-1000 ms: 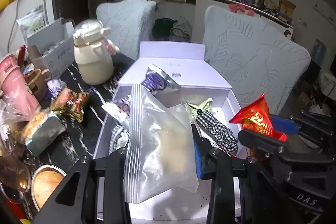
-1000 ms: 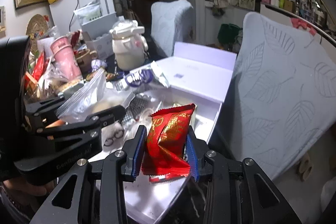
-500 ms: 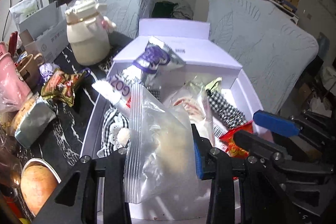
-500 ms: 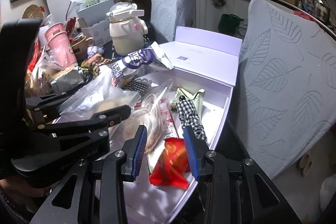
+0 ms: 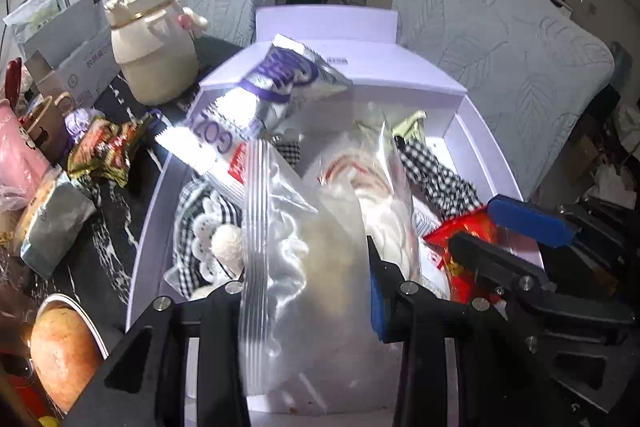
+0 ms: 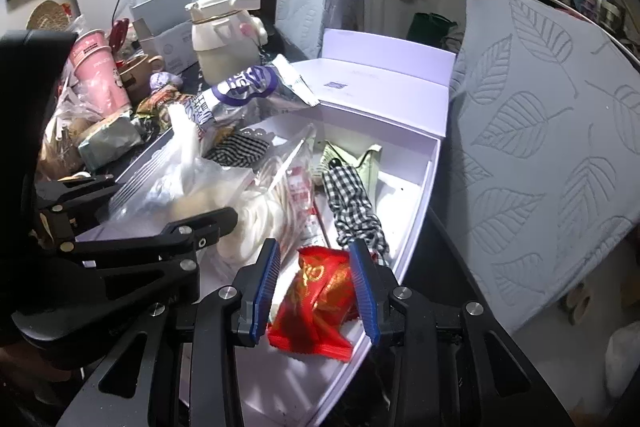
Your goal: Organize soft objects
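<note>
Cluttered dark marble worktop, two leaf-quilted chair backs behind it, and an open white box in the middle: that is where you are working. Over the last second both your hands have come down into the box. Your right gripper carried the red snack packet up in the air a second ago; now the packet sits low at the near end of the box, and its blue pads stand close on either side of it. Whether they press it or have let go, the frames do not settle. Your left gripper is clamped on the clear zip bag, jaws narrow, and the bag hangs lower over the box's near left part.

Judged from this, both items are all but delivered; release is what remains.

The count inside the box, as far as shows: one red snack packet, one clear zip bag in your grip, one more clear bag with red print, two checked cloth pieces (one with a lace edge, one rolled), one pale green pouch. One silver-and-purple snack bag lies across the far left rim. On the worktop outside are one cream bottle, one brown snack packet, one grey foil pack and one pink cup.
</note>
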A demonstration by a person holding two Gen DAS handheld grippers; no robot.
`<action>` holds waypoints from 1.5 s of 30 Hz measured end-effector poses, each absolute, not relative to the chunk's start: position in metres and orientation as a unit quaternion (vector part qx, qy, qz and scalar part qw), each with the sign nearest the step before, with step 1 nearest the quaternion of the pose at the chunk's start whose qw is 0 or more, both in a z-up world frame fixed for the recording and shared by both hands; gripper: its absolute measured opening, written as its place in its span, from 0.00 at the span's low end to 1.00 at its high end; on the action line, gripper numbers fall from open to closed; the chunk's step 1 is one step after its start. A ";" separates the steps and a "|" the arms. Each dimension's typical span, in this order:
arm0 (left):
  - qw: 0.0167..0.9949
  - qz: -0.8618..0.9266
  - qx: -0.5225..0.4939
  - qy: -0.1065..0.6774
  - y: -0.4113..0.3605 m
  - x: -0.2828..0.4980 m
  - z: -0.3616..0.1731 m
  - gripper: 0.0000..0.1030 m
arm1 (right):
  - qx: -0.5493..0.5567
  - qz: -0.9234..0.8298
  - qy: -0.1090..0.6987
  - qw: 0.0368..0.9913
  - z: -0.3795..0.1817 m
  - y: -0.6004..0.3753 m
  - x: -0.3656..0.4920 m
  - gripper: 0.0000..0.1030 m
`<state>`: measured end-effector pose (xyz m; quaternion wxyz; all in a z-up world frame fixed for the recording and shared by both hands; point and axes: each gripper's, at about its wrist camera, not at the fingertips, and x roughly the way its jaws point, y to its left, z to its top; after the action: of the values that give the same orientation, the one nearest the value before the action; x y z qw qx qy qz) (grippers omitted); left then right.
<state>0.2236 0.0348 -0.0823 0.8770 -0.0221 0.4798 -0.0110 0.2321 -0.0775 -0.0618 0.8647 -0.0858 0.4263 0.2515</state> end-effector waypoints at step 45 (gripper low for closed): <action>0.894 0.061 -0.045 0.441 0.051 0.177 -0.014 0.69 | -0.082 0.258 0.387 0.882 0.004 -0.093 0.204 0.57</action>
<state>0.1767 0.0510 -0.0136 0.8942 -0.0449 0.4413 0.0607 0.2044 -0.0927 0.0041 0.8815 -0.0821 0.3870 0.2577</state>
